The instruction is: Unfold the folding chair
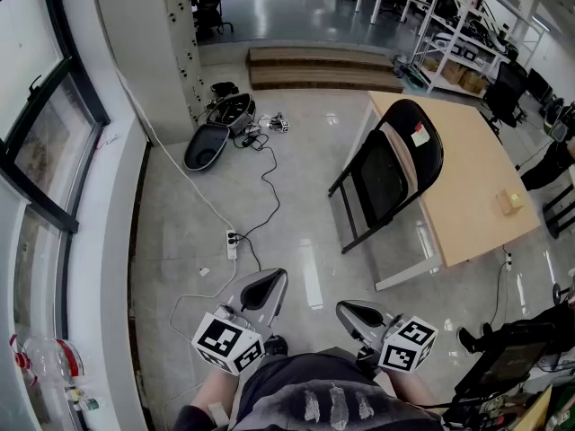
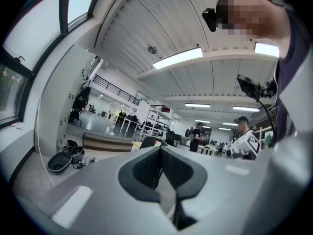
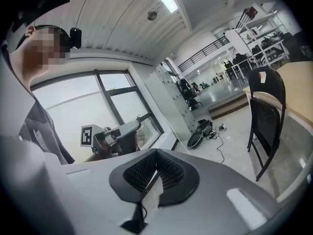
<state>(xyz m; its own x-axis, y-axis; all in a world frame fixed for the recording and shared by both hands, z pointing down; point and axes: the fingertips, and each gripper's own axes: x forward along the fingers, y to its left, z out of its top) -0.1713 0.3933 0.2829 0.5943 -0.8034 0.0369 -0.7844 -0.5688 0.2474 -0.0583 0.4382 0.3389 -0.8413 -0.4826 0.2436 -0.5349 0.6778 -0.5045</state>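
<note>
Folding chair, black, stands folded flat on the glossy grey floor. It is upright with a slight tilt, and its backrest rests against the left edge of a pale wooden surface. A small light sticker sits near the top of the backrest. In the right gripper view the folding chair shows at the right side, legs closed together and feet on the floor.

Both grippers are low in the head view, close to the person's body and well apart from the chair. The left hand-held gripper has its jaws pressed together with nothing between them. In the left gripper view the dark pads of the left hand-held gripper meet along a single line. The right hand-held gripper is likewise closed and empty, tipped a little downward. In the right gripper view the ribbed pads of the right hand-held gripper touch each other. Each gripper carries a marker cube at its rear.

Between the grippers and the chair the floor holds a white power strip. A black cable runs from it toward two open black cases beside a white pillar. A low wooden step lies beyond them. A small yellowish block lies on the wooden surface.
</note>
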